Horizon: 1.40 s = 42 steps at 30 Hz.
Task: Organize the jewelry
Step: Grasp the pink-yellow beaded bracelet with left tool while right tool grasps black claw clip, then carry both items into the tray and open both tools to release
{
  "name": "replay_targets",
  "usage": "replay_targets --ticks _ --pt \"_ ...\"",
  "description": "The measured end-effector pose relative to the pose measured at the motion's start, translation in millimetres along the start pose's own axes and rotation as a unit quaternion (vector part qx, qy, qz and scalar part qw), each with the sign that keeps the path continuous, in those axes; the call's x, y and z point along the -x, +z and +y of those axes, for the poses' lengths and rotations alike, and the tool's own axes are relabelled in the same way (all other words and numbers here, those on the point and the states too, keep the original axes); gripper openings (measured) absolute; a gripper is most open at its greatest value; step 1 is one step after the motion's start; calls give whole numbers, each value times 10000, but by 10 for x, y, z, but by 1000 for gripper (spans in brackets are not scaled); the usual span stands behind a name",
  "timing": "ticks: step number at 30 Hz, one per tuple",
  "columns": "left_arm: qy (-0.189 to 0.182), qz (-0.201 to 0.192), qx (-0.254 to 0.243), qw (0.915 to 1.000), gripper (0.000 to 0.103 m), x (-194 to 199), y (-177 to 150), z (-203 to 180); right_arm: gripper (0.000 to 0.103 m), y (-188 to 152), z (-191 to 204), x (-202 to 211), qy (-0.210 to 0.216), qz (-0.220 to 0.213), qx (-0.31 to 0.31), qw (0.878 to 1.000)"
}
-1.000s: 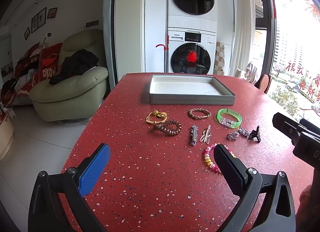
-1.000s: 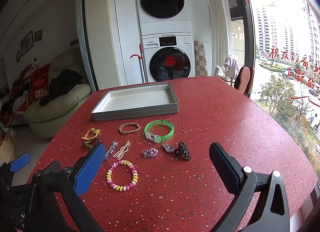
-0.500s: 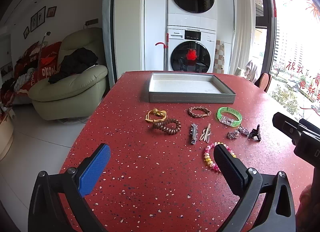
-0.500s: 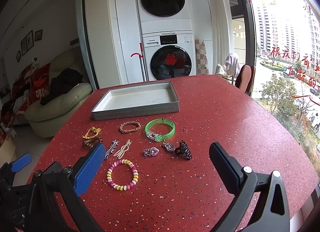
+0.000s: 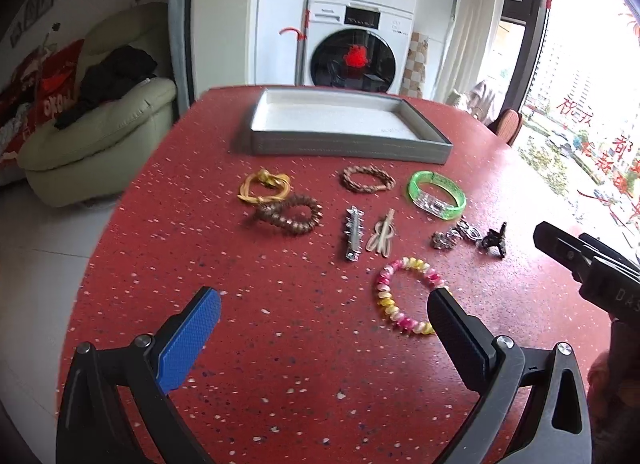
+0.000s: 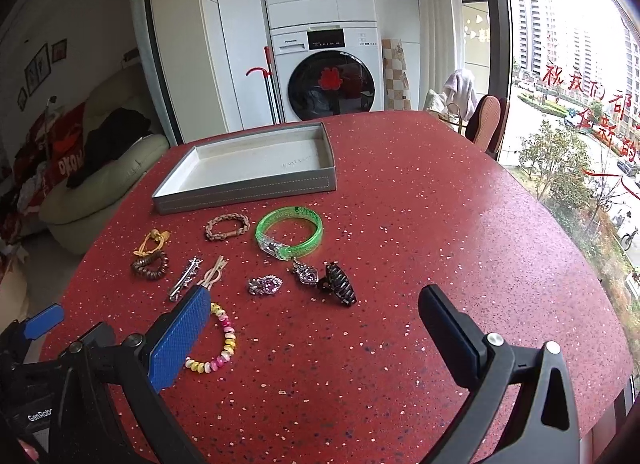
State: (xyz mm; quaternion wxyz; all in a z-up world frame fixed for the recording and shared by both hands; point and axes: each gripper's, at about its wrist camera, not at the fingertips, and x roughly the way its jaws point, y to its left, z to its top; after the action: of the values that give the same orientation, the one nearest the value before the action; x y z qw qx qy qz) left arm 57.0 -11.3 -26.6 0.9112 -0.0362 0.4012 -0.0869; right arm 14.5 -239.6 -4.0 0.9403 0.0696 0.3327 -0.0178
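Jewelry lies loose on a red speckled table (image 5: 280, 344) in front of an empty grey tray (image 5: 348, 152) (image 6: 248, 186). I see a green bangle (image 5: 437, 195) (image 6: 289, 232), a braided brown bracelet (image 5: 367, 179), a yellow cord tie (image 5: 264, 187), a brown coil tie (image 5: 289, 214), a silver clip (image 5: 353, 233), a beige clip (image 5: 382, 233), two jewelled pieces (image 6: 280, 280), a black claw clip (image 6: 340, 282) and a pink-yellow bead bracelet (image 5: 404, 294) (image 6: 218, 348). My left gripper (image 5: 324, 312) is open and empty above the table. My right gripper (image 6: 316, 312) is open and empty, near the claw clip.
The table's rounded edge falls off at left and right. A green sofa (image 5: 92, 136) stands left of the table, stacked washing machines (image 5: 360, 48) behind it, a chair (image 6: 486, 124) and a window at right. The right gripper's body (image 5: 592, 264) shows at the left view's right edge.
Both grippers have moved forward and lower toward the jewelry, which looks nearer now. Both stay open and empty. No item has moved.
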Motion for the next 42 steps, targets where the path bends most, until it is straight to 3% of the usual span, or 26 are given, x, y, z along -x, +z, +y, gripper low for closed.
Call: replay_targets --ticks 6,10,12,14,15,17,19,22,24,27,35,42 --pt "-122 718 -363 9967 103 -416 82 -260 103 150 -215 -432 33 793 -87 9968" --pt "-197 972 -284 9947 103 -599 96 -342 102 184 -263 -686 53 1215 82 9925" --pt "-209 1136 -185 9931 100 -692 98 -359 95 180 -239 -783 26 1334 278 9907" --pt "-122 1048 -234 9941 99 -710 108 -404 87 165 -217 -877 72 1490 400 9880" --pt "-154 1069 -231 9939 92 -724 109 -417 84 155 -211 -913 116 1546 431 9870" --pt "-55 1040 -289 9941 88 -736 110 -460 72 142 -200 -985 153 1629 472 9854" --pt "45 1031 -360 9940 86 -733 113 -499 69 139 -190 -1020 164 1590 507 9858" --pt "99 969 -500 9940 62 -710 101 -544 53 158 -159 -1022 180 1581 610 9854" --pt "30 963 -543 9939 34 -706 112 -553 36 166 -152 -1013 231 1580 620 9852" --pt "-131 956 -563 9937 27 -681 111 -537 18 156 -173 -990 303 1577 512 9857" --pt "-827 848 -454 9919 27 -469 139 -396 19 177 -288 -834 486 1539 141 9868" --pt "-1110 611 -205 9917 27 -293 555 -225 19 473 -261 -688 755 1328 -62 9882"
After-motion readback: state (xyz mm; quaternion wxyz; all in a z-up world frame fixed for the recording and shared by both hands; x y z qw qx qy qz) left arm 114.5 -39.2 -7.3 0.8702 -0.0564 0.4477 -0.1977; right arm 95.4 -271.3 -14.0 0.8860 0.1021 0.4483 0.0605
